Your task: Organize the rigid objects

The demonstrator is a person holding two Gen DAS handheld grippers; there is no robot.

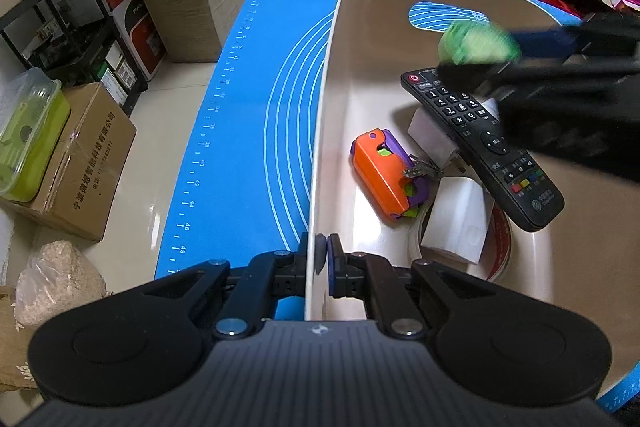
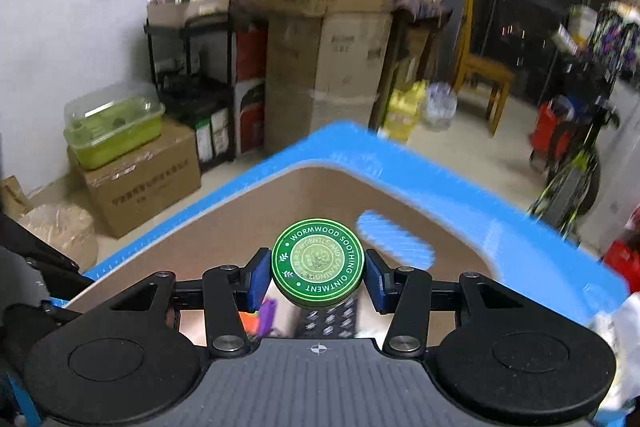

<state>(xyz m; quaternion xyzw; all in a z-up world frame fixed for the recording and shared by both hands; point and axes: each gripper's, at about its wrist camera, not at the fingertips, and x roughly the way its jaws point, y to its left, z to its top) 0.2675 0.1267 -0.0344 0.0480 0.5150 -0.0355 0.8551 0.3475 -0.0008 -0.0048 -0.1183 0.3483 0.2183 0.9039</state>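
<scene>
A: Starting nearest, at the bottom centre of the left view, why is the left gripper (image 1: 321, 259) sitting there?

B: Its fingers are pinching the near wall of the beige bin (image 1: 336, 75), probably steadying it so it doesn't slide on the blue mat (image 1: 240, 107) covering the desk.

A: And inside the bin?

B: At mid-right, an orange and purple toy (image 1: 384, 175), white boxes (image 1: 456, 219) and a black remote (image 1: 480, 143) are lying loosely together, the remote resting across the boxes.

A: Then the right gripper (image 2: 318, 273)?

B: In the lower centre of its own view, its fingers are squeezing the green ointment tin (image 2: 318, 261) by its sides, lid up, hovering over the bin's interior. I'd judge it is bringing the tin in to drop it beside the rest.
</scene>
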